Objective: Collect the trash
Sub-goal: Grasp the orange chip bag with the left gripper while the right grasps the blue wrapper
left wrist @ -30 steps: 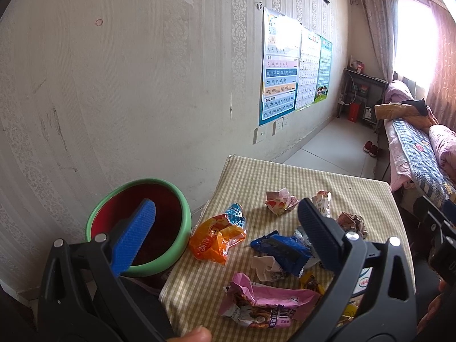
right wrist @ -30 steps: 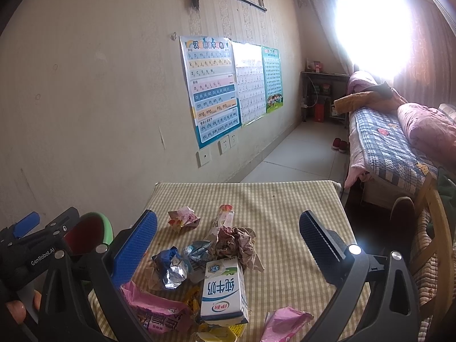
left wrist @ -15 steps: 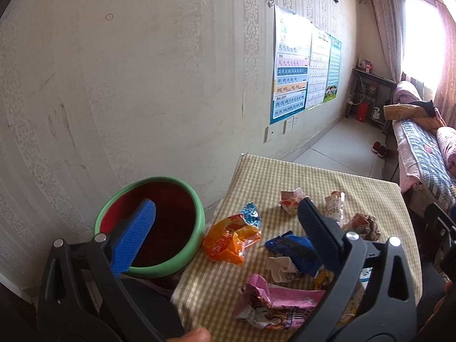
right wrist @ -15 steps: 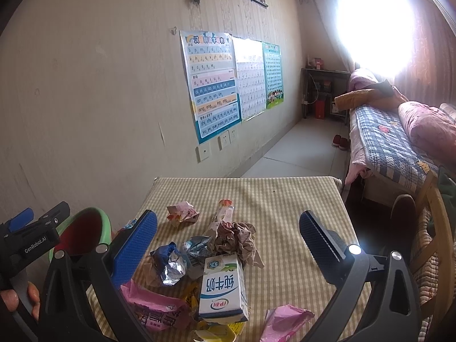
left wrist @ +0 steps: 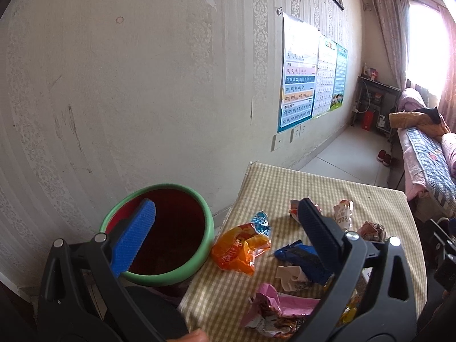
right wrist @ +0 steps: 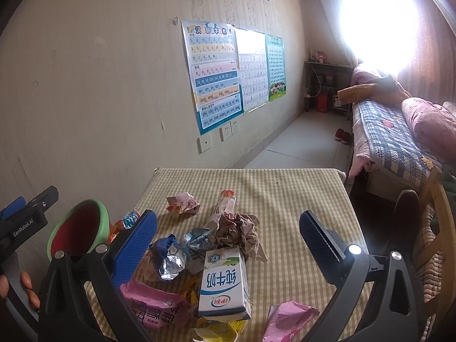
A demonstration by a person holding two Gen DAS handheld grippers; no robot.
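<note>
Milk carton [right wrist: 223, 283] shows only in right wrist view

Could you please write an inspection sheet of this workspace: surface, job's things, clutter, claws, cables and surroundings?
Surface: table under a checked cloth, far half bare.
Job's things: green-rimmed bin beside the table's left edge; orange wrapper, milk carton, crumpled brown paper, foil wrapper and pink wrappers lie on the near half.
Clutter: nothing seen beyond the trash.
Claws: left claw open, empty, near the bin; right claw open, empty, above the pile.
Cables: nothing seen.
Surroundings: wall posters, bed, bright window.
</note>
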